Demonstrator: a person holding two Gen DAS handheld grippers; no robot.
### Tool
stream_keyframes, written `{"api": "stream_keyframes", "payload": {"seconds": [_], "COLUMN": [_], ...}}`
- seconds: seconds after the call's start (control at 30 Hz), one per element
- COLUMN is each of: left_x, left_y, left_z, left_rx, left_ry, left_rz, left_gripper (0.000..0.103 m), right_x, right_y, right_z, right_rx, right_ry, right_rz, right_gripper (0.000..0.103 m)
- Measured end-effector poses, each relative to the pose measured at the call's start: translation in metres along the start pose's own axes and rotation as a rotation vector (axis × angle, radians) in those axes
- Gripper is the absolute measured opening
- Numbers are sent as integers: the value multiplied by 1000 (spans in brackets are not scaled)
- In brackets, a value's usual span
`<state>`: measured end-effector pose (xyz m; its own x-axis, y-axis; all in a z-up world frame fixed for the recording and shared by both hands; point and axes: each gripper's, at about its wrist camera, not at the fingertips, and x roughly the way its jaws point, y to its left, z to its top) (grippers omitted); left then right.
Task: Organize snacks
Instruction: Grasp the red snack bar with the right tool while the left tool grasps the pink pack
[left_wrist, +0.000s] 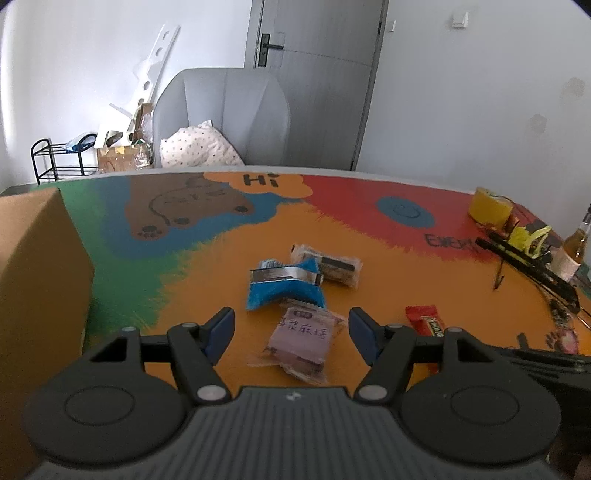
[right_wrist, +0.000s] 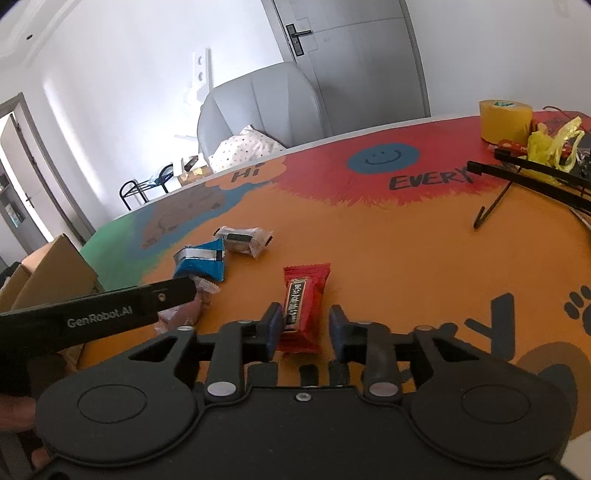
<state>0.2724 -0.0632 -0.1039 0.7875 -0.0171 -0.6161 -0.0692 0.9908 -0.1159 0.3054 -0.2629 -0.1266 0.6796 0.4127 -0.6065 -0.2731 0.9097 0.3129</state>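
Observation:
My left gripper (left_wrist: 291, 330) is open, its jaws on either side of a pale purple snack packet (left_wrist: 301, 341) lying on the table. Beyond it lie a blue and silver packet (left_wrist: 284, 286) and a clear-wrapped dark snack (left_wrist: 328, 266). A red snack bar (left_wrist: 424, 320) lies to the right. My right gripper (right_wrist: 303, 326) is open around the near end of that red snack bar (right_wrist: 303, 306). The blue packet (right_wrist: 201, 262), the clear-wrapped snack (right_wrist: 243, 240) and part of the purple packet (right_wrist: 184, 312) show to the left, behind the left gripper's body (right_wrist: 96, 317).
An open cardboard box (left_wrist: 37, 280) stands at the table's left edge; its flaps show in the right wrist view (right_wrist: 51, 273). A yellow tape roll (right_wrist: 504, 120), yellow plastic (right_wrist: 550, 144), black rods (right_wrist: 528, 177) and a bottle (left_wrist: 578, 242) crowd the right side. A grey chair (left_wrist: 225, 118) stands behind.

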Motion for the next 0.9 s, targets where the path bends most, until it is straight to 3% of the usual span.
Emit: {"api": "stream_keyframes", "payload": {"seconds": [0.27, 0.4, 0.47, 0.53, 0.9], "left_x": [15, 19, 19, 17, -12], "left_y": [2, 2, 2, 3, 5], "left_z": [-5, -8, -9, -9, -7], "left_rx": [-2, 1, 4, 3, -22], "left_ry": [48, 53, 50, 50, 16], "left_rz": [-12, -29, -30, -33, -56], "left_gripper": [67, 66, 54, 37, 33], "right_x": [8, 10, 9, 6, -20], "right_y": [10, 14, 12, 9, 23], "right_z": [1, 2, 1, 1, 0], "right_rx": [-32, -55, -54, -31, -40], "right_ry": [-7, -8, -5, 1, -57], "right_rz": [-14, -24, -30, -11, 24], "right_gripper": [41, 35, 18, 18, 17]}}
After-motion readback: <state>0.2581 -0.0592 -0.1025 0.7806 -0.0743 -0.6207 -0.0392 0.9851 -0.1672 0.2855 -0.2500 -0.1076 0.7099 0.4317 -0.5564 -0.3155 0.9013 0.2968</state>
